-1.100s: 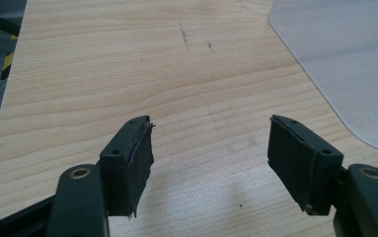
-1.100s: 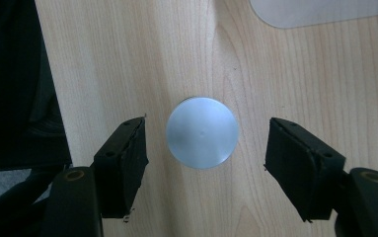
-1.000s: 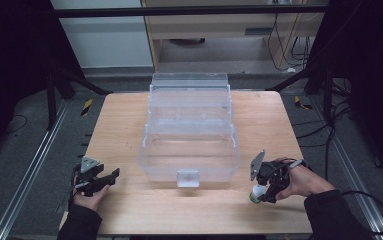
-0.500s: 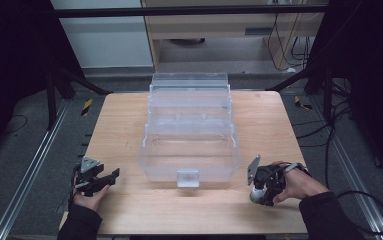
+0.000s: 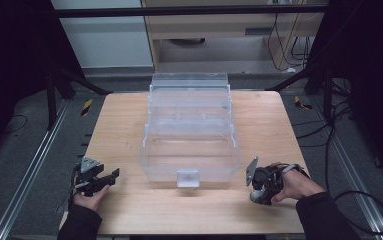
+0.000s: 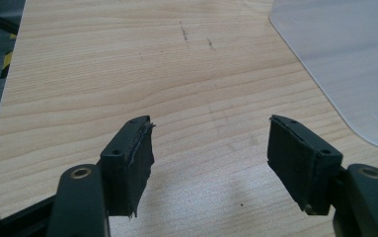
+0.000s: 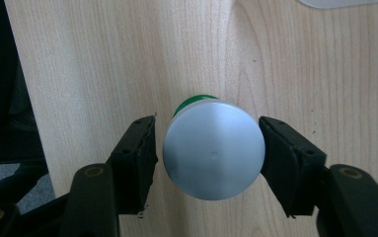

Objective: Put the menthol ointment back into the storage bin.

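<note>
Pale wood-grain bench (image 5: 129, 125) carries, from left, the left hand-held gripper (image 6: 210, 148) with jaws spread wide on nothing, a clear tiered plastic organiser box (image 5: 190, 131) mid-bench, and the right hand-held gripper (image 7: 207, 148) flanking a silver-capped green cylinder (image 7: 214, 149), left jaw slightly clear.

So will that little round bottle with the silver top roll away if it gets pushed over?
Probably. The bottle looks round, so on its side it could roll across the smooth wooden table. Its shiny cap may be slippery for the right gripper, whose jaws sit either side of it.
</note>
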A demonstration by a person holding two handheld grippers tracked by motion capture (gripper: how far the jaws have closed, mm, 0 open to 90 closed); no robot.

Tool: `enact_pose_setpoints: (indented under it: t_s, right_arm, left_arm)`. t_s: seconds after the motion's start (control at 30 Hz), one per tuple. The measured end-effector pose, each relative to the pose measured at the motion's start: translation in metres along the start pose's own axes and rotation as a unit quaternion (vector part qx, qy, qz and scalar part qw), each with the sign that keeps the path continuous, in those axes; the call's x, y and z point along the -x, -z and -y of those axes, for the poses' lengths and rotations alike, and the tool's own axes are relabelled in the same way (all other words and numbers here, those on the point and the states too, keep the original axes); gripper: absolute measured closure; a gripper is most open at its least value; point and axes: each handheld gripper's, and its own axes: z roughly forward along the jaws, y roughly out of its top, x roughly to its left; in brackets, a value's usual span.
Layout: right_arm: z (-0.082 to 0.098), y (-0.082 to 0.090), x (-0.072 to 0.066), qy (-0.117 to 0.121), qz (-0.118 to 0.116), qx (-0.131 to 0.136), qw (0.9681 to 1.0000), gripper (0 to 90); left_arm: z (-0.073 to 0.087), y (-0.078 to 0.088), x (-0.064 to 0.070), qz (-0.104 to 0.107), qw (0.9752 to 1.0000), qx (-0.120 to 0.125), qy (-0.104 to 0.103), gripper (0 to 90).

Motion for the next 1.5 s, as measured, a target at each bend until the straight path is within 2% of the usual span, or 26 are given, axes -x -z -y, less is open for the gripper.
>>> enact_pose_setpoints:
  t_s: [0.3, 0.67, 1.03, 1.5]
  right_arm:
    - [-0.001, 0.0, 0.003, -0.004, -0.007, -0.004, 1.0, 49.4]
    - [0.0, 0.003, 0.004, -0.01, -0.011, -0.006, 0.9999, 50.0]
    - [-0.004, 0.023, 0.007, -0.022, -0.007, -0.002, 0.9997, 50.1]
    - [-0.011, 0.055, 0.014, -0.035, 0.006, 0.017, 0.9992, 50.1]
  left_arm:
    - [0.0, 0.0, 0.0, 0.0, 1.0, -0.001, 0.0, 33.4]
    - [0.0, -0.001, 0.0, 0.0, 1.0, -0.001, 0.0, 33.4]
    - [0.0, -0.001, 0.0, 0.001, 1.0, -0.004, -0.002, 33.4]
    - [0.0, -0.001, 0.0, 0.002, 1.0, -0.004, -0.002, 33.4]
